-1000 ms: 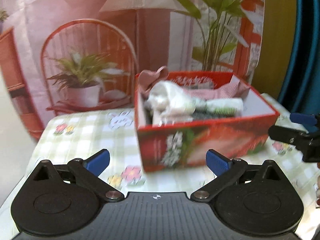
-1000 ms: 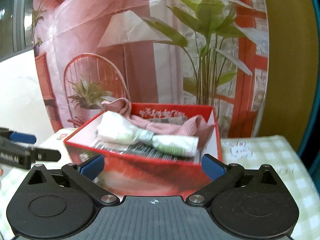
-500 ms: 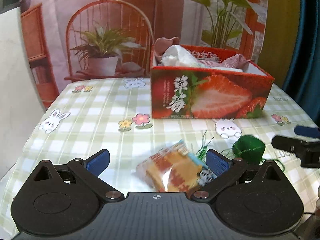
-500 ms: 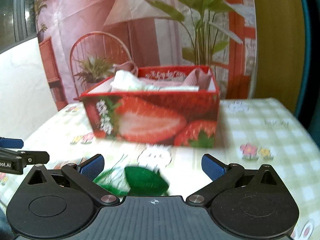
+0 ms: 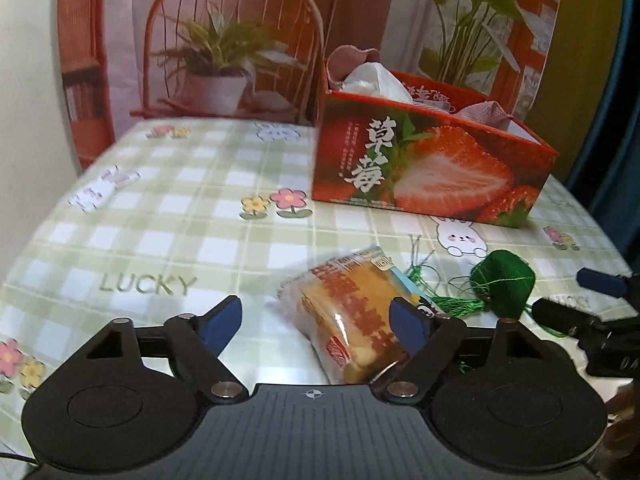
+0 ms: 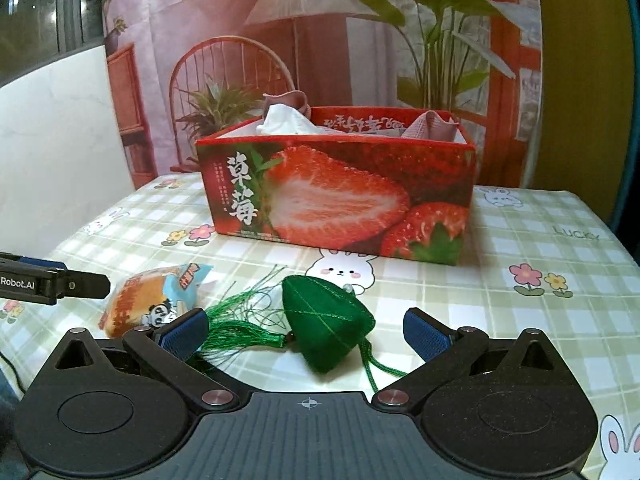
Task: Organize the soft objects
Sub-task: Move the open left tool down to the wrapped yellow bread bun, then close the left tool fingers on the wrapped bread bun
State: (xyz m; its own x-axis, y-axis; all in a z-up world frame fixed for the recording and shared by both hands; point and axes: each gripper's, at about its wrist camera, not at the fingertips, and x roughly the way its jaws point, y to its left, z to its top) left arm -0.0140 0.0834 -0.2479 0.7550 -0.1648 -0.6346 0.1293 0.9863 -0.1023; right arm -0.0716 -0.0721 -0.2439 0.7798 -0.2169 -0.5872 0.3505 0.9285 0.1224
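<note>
A clear packet of yellow cake (image 5: 344,308) lies on the checked tablecloth between the fingers of my left gripper (image 5: 316,326). Its jaws are closing; the right pad (image 5: 408,330) is at the packet's edge and the left pad stands apart from it. A green cloth pouch with a tassel (image 6: 324,320) lies between the open fingers of my right gripper (image 6: 305,334), touching neither pad. The red strawberry box (image 6: 340,200) stands behind them, with pink cloth and white tissue showing over its rim.
The cake packet (image 6: 148,296) and green pouch (image 5: 504,284) lie close side by side. The other gripper's fingertip reaches in from the edge of each view. The table's front and side edges are near, and a printed backdrop hangs behind the box (image 5: 432,176).
Both grippers came down and back from over the box to the table in front of it. The left jaws have narrowed around the cake packet; the green pouch now sits between the right fingers.
</note>
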